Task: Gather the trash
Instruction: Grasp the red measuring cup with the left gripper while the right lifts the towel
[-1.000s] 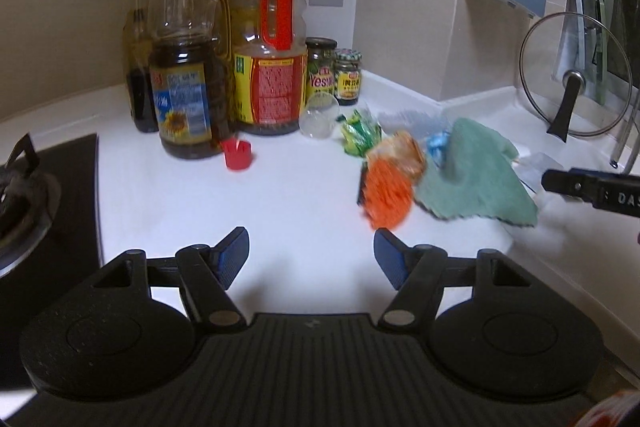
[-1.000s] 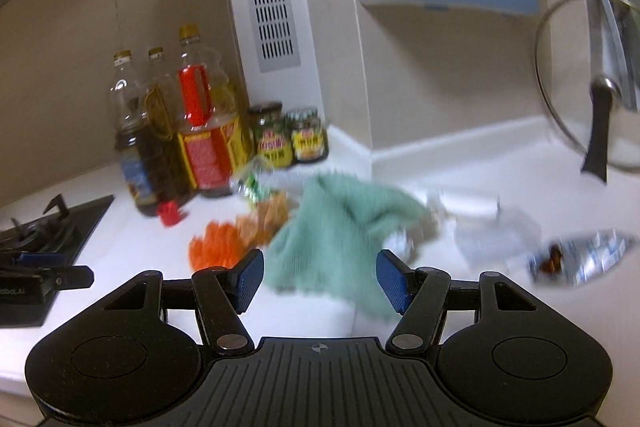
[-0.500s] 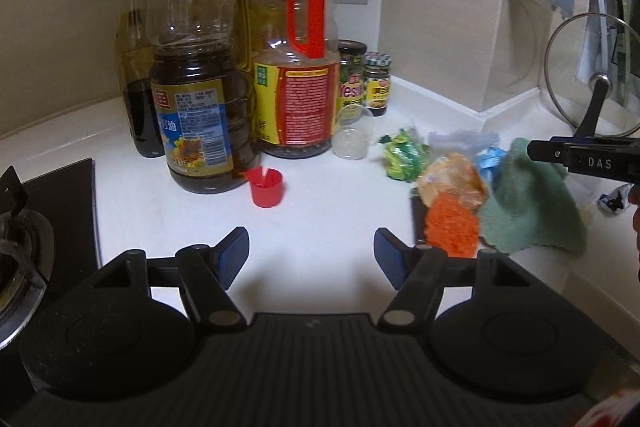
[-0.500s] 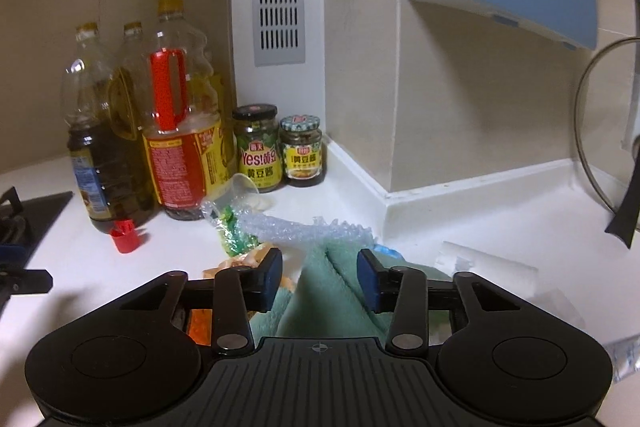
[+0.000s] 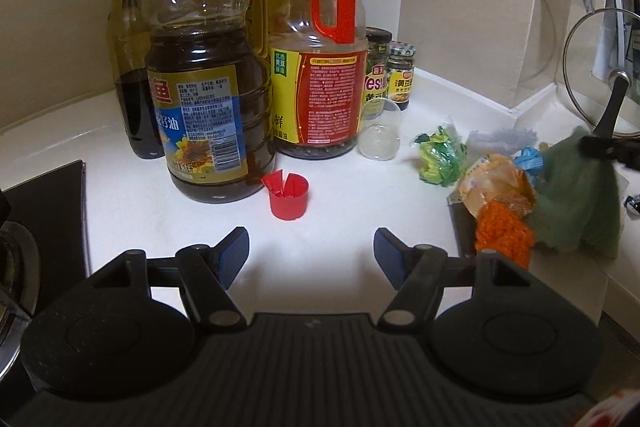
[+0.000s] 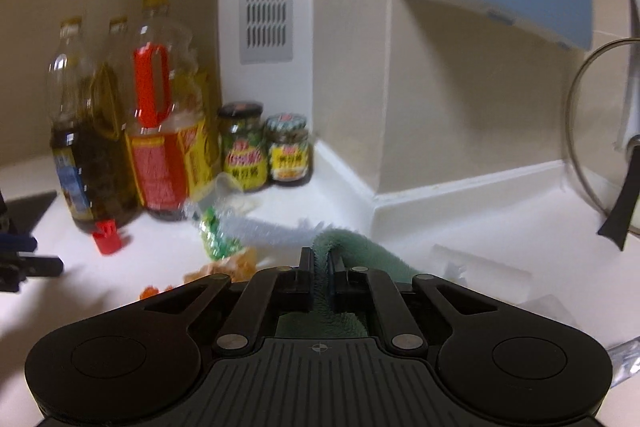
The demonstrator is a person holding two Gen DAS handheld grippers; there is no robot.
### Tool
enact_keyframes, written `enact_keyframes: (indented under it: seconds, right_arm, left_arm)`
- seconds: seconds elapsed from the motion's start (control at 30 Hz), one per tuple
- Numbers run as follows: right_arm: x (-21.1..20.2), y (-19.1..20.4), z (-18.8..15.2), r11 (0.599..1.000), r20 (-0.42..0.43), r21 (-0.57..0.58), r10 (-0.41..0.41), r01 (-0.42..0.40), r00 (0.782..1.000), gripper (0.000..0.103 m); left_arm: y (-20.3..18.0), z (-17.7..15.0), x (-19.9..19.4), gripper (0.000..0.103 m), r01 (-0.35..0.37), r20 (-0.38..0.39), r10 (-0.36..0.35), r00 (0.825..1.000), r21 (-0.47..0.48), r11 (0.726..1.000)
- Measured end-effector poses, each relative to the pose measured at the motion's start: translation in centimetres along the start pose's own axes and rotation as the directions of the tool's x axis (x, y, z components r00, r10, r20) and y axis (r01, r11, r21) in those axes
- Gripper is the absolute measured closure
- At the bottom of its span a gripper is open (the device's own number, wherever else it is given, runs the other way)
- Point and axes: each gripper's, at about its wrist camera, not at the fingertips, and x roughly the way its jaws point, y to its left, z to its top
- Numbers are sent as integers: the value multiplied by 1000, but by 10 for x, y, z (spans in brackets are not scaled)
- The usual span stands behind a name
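Now the cloth (image 6: 352,247) is pinched in the right gripper (image 6: 319,263), over the wrappers (image 5: 496,183) at the counter's (image 5: 340,227) right.
Lift it straight and slowly so it drags no scraps along; the left gripper (image 5: 311,255) hangs open and empty, lined up with the red cap (image 5: 289,195), probably trash.

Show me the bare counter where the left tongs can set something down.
Bare counter lies just ahead of the left tongs, bordered by the red cap, the hob and the orange wrapper. It is crowded by the bottles at the back and around the green cloth.
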Motion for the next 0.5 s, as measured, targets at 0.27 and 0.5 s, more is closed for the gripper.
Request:
enact_keyframes:
  seconds: [0.27, 0.5]
  right_arm:
    - [-44, -25, 34, 995, 179, 93, -60, 44, 982, 97]
    - [-73, -45, 60, 982, 297, 183, -108, 54, 949, 97]
  left_arm:
    - [3, 7, 19, 37, 1, 6, -1, 1000, 12, 1000]
    - [3, 11, 35, 36, -14, 10, 14, 1000, 28, 1000]
